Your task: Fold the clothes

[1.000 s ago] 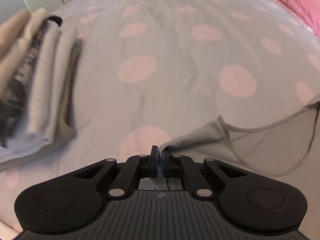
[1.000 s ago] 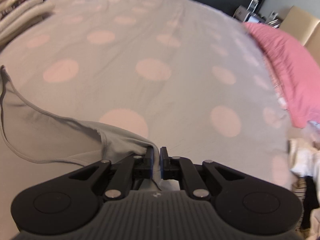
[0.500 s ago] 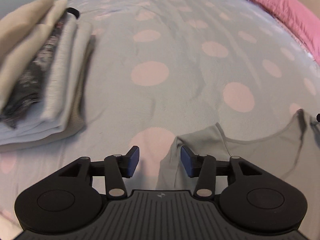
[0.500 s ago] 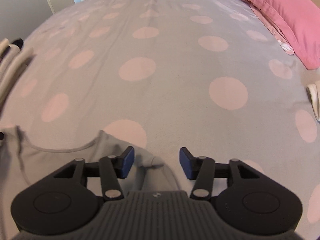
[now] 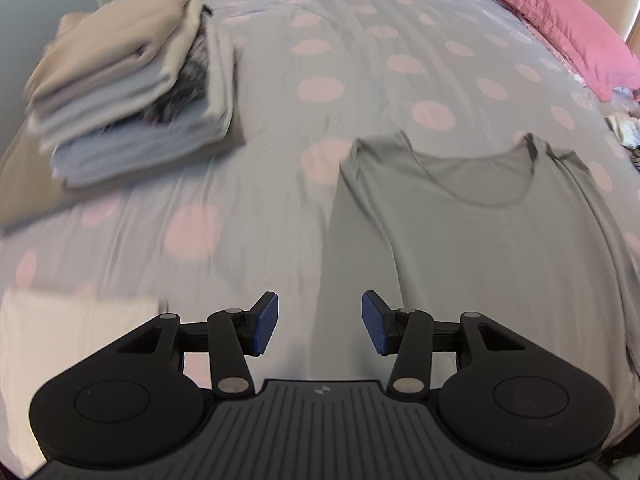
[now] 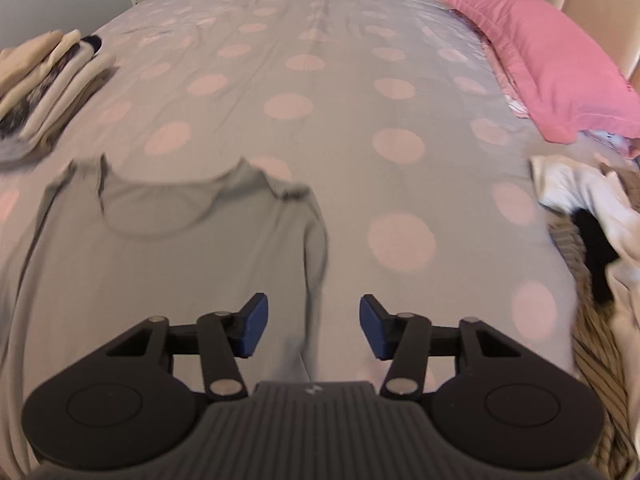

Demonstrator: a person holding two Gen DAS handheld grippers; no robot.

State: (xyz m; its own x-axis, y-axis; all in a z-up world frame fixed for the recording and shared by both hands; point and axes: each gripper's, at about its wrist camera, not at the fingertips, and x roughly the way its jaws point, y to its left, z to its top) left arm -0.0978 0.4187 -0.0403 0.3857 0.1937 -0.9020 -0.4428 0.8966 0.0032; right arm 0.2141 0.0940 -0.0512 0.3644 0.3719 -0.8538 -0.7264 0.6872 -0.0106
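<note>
A: Bed, polka-dot sheet [image 5: 320, 160]. Folded stack [image 5: 132, 100] upper left; unsorted heap [image 6: 580, 220] at right edge, contents blurred, perhaps several garments.

B: Grey top [image 5: 480, 232]?

A: Spread flat, centre-right, unfolded. Left gripper [image 5: 319, 326] wide, empty. Right gripper [image 6: 310, 328] narrowing, pads clear of cloth.

B: Remaining: fold it, then the heap.

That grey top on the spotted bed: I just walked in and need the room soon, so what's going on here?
A person is folding laundry with a handheld gripper in each hand. The grey scoop-neck top lies spread flat on the dotted grey bedspread, unfolded. The left gripper is open with nothing between its pads; the right gripper's jaws are closing on nothing. A stack of folded beige and grey clothes sits to one side, and a heap of unfolded laundry waits near the pink pillow.
</note>
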